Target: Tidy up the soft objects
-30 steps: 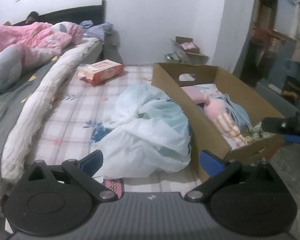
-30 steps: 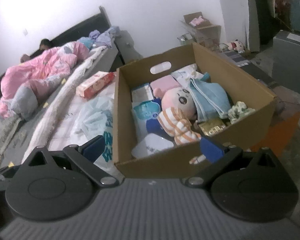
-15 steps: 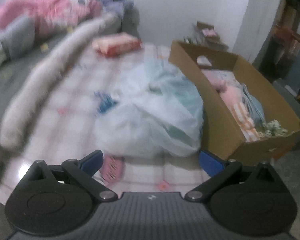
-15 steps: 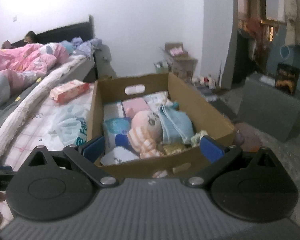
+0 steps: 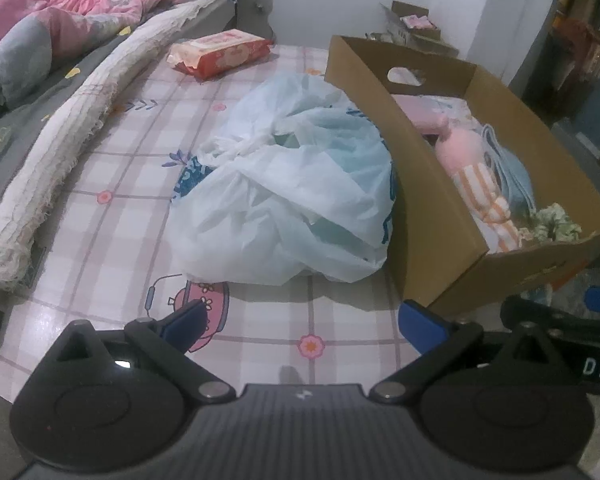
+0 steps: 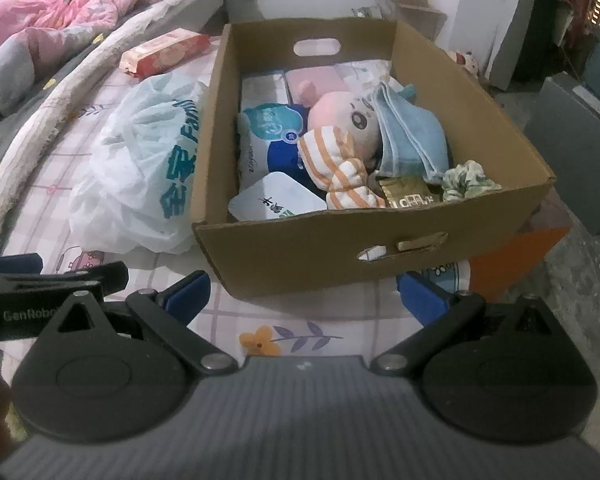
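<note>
Plush doll (image 6: 342,120) in cardboard box (image 6: 372,248) | left tongs (image 5: 304,322) spread, empty, low over bedsheet (image 5: 112,216) | right tongs (image 6: 302,294) spread, empty, facing box

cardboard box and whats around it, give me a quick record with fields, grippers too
container: cardboard box, open top, on the checked bed sheet
inside box: pink plush doll, blue towel, tissue packs, green scrunchie
beside box: white plastic bag, touching its left wall
farther back: red wipes pack, apart from the box
left gripper: open, empty, facing the bag
right gripper: open, empty, facing the box's near wall
</note>
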